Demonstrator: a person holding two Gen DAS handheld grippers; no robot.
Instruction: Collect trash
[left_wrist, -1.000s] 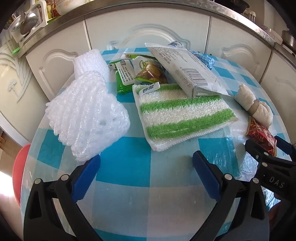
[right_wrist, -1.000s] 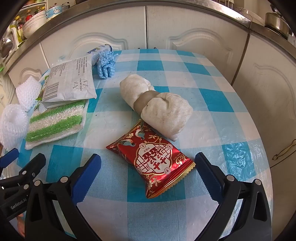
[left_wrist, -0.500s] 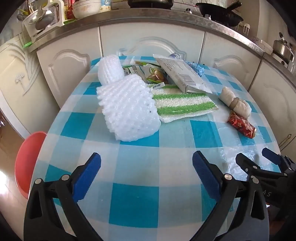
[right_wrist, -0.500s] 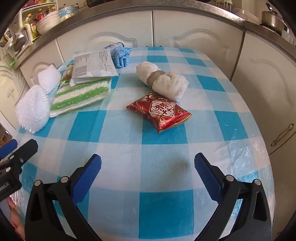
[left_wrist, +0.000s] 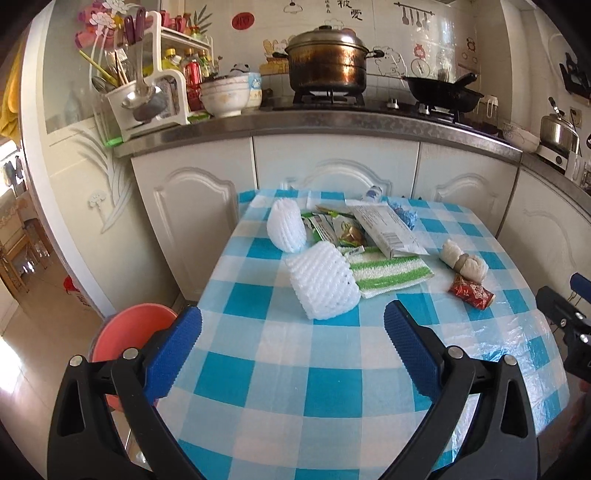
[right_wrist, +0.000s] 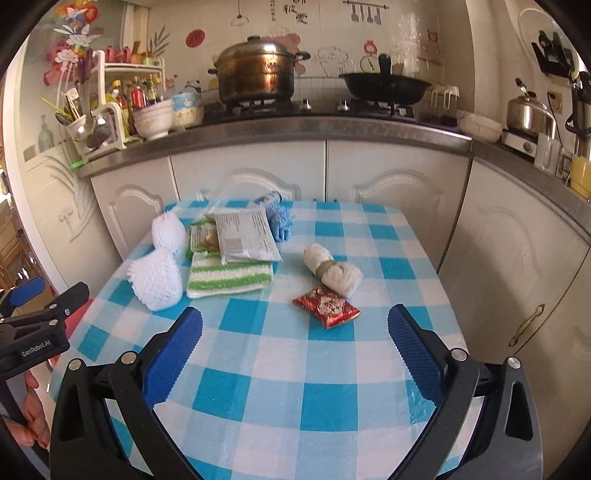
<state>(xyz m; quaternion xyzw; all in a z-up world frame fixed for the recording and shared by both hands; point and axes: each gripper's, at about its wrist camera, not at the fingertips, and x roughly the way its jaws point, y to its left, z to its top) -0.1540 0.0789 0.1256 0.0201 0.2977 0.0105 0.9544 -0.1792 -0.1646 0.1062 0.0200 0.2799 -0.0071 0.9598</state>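
Blue-checked tabletop (right_wrist: 332, 369) lies under both my tools, left tool (left_wrist: 291, 343) and right tool (right_wrist: 295, 339), released and empty. Nothing is collected: red wrapper (right_wrist: 326, 305) near the right, foam net (left_wrist: 321, 286) near the left. Next, I judge, grasp one.

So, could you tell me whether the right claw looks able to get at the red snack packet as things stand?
Probably yes: the right claw is open, and the red snack packet lies flat ahead with only bare tablecloth between them.
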